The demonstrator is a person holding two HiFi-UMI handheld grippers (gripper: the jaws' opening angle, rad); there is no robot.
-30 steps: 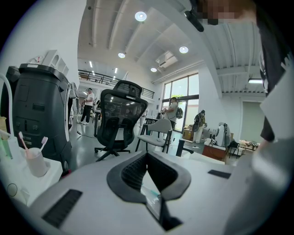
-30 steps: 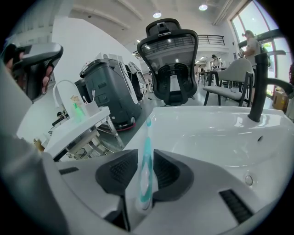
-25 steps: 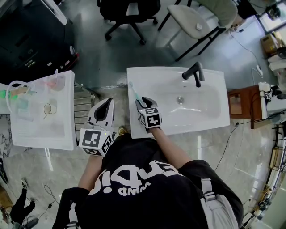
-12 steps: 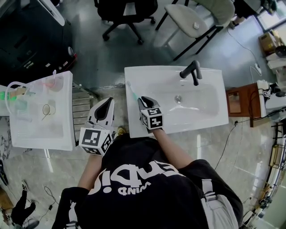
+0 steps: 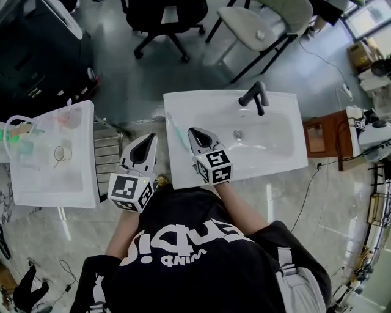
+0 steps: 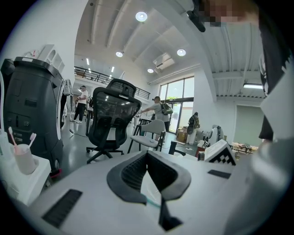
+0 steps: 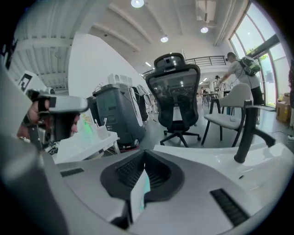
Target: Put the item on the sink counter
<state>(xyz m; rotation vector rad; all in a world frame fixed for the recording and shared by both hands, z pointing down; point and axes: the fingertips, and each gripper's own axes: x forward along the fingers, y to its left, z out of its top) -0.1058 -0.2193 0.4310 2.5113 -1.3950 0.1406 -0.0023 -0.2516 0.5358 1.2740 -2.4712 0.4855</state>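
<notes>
A teal-and-white toothbrush [image 5: 175, 133] lies flat on the left end of the white sink counter [image 5: 287, 116], next to the basin. My right gripper [image 5: 193, 131] hovers just right of it, apart from it, jaws shut with nothing between them. In the right gripper view the right gripper [image 7: 144, 153] has its pads closed together, with the counter ahead. My left gripper [image 5: 149, 137] hangs over the gap left of the counter. In its own view the left gripper [image 6: 147, 153] is shut and holds nothing.
A black faucet [image 5: 255, 96] stands at the back of the basin [image 5: 259, 137]. To the left is a white table [image 5: 73, 183] with cups. A metal rack [image 5: 111, 153] sits between table and counter. A black office chair [image 5: 162, 15] and a beige chair [image 5: 263, 21] stand beyond.
The right gripper's jaws have closed empty and it has drawn back to the right, away from the toothbrush, which stays on the counter. The left gripper has held still.
</notes>
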